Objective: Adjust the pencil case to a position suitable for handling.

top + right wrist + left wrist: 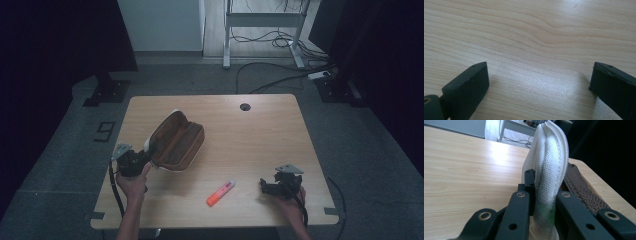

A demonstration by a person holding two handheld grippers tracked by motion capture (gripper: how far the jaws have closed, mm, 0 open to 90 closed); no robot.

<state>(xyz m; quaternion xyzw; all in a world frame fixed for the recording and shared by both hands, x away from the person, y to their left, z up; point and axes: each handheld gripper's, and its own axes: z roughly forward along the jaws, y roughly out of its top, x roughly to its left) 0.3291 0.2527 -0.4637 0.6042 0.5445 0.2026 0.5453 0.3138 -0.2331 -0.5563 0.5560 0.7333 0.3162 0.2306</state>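
Note:
A brown pencil case [175, 142] with a white edge lies open at the table's left, tipped up on its near end. My left gripper [142, 157] is shut on that white woven edge [550, 170], which stands up between the black jaws; the brown inside [584, 190] shows to the right of them. An orange highlighter [221, 193] with a white cap lies near the front middle of the table. My right gripper [267, 186] rests at the front right, and in its own view [537, 82] the jaws stand wide open over bare wood.
The wooden table [260, 130] has a round cable hole [244, 106] near its far edge. Cables [280, 75] and a white desk frame [262, 22] stand on the floor behind, with dark curtains at both sides.

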